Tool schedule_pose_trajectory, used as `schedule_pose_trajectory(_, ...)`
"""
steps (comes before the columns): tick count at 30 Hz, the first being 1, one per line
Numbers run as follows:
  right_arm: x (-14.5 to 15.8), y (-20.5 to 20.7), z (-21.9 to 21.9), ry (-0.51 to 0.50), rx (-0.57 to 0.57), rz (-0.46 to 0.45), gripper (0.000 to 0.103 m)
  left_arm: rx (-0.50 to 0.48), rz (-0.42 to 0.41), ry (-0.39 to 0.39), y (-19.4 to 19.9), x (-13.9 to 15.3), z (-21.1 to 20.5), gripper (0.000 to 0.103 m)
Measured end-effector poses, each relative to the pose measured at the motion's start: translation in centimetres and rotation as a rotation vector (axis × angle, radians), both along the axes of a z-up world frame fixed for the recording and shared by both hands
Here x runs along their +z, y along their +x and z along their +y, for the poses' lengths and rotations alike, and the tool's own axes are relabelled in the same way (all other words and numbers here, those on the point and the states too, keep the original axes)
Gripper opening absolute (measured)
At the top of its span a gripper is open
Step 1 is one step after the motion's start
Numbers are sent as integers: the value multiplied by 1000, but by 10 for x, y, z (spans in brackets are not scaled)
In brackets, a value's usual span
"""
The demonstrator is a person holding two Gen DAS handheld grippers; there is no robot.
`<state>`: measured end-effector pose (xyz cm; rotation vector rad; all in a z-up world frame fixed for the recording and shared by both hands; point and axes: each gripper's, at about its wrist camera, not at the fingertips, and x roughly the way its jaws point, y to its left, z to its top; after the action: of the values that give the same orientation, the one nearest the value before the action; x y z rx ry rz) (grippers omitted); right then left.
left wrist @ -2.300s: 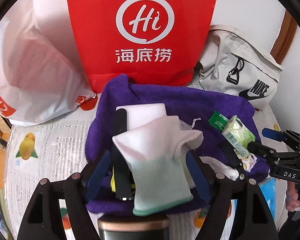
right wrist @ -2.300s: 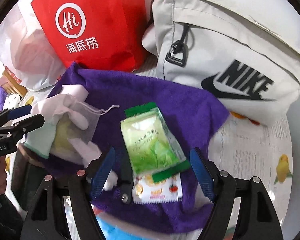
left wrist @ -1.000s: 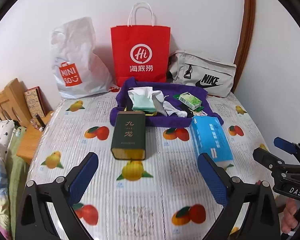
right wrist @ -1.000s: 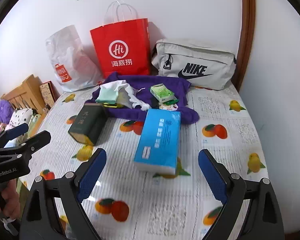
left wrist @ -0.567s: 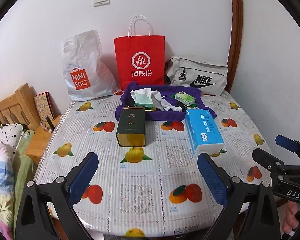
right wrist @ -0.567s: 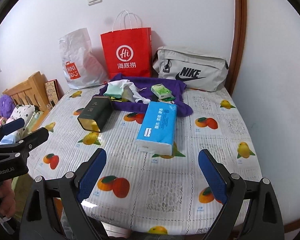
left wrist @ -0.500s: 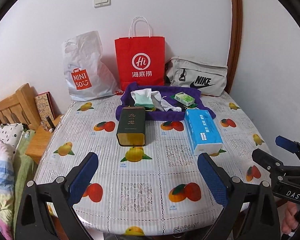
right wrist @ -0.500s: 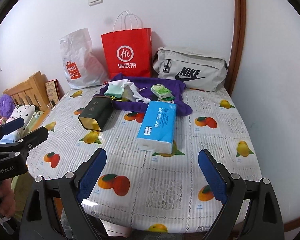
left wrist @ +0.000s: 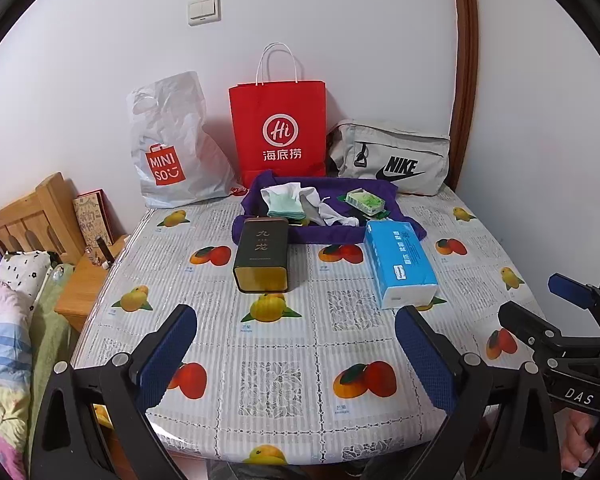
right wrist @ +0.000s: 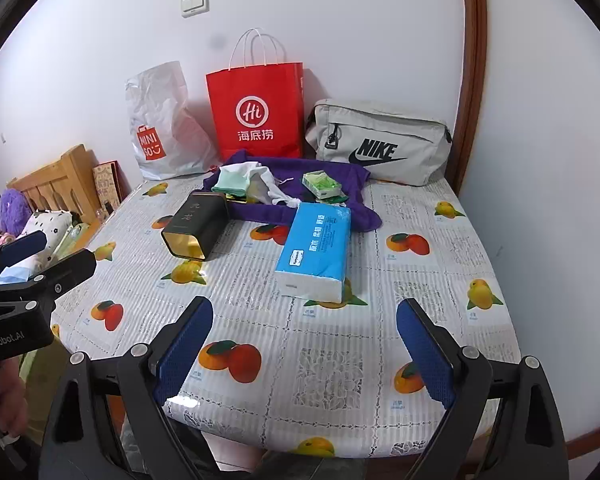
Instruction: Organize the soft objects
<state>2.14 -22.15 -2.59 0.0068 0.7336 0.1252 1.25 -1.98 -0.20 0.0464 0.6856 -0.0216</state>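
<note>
A bench under a fruit-printed cloth carried a dark tea tin lying on its side. Against the white wall behind stood a red paper bag with white handles, a white Miniso plastic bag to its left and a grey Nike bag to its right. A light switch sat on the wall above. A wooden headboard and patterned bedding lay left of the bench.

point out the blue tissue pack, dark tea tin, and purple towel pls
blue tissue pack [right wrist: 318, 236]: right wrist view, on its printed blue top face.
dark tea tin [left wrist: 263, 246]: left wrist view, on its dark top side by the gold characters.
purple towel [right wrist: 340, 176]: right wrist view, on a bare patch near its back right corner.
</note>
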Motion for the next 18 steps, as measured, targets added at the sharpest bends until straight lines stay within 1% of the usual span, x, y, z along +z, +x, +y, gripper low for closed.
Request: schedule_pose_trajectory(18, 3, -5, 2, 2, 7, -8, 92, 10, -1, -3, -3, 1, 1, 100)
